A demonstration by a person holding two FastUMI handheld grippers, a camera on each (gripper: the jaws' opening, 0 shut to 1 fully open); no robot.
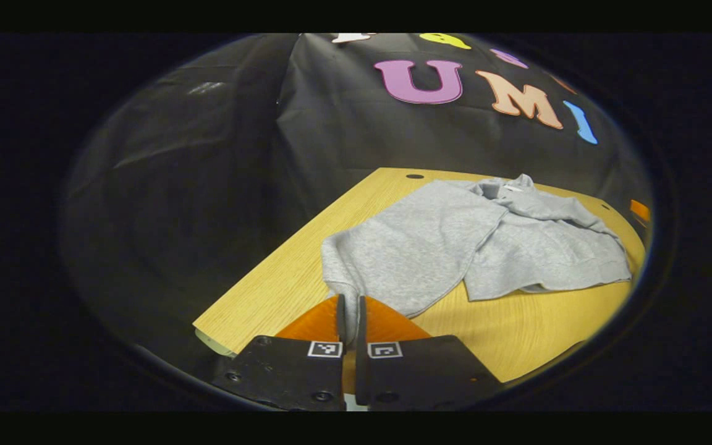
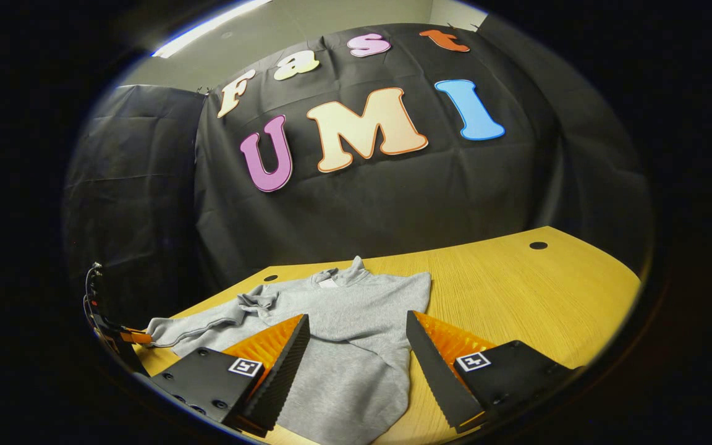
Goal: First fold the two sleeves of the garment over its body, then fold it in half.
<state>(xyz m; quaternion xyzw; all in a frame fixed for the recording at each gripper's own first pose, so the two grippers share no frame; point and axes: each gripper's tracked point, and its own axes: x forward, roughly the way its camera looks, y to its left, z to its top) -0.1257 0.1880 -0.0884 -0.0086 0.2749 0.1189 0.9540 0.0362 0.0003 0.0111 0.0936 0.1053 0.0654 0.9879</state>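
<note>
A grey sweatshirt (image 1: 479, 241) is lying on the wooden table (image 1: 282, 278), collar toward the black booth wall (image 1: 343, 123), and the first fold appears to be under way. The left gripper (image 1: 348, 318) is pinching the cuff of one sleeve (image 1: 393, 247) between pressed-together fingers, holding the cloth near the table's edge so that it can be carried across the body; this sleeve is stretching out broad and flat from the shoulder toward the gripper. In the right gripper view the right gripper (image 2: 356, 364) is hovering with its fingers spread wide above the garment's lower part, gripping nothing, probably waiting its turn. The other sleeve (image 2: 362, 371) is seemingly lying across the body already, though the folds make that hard to confirm.
</note>
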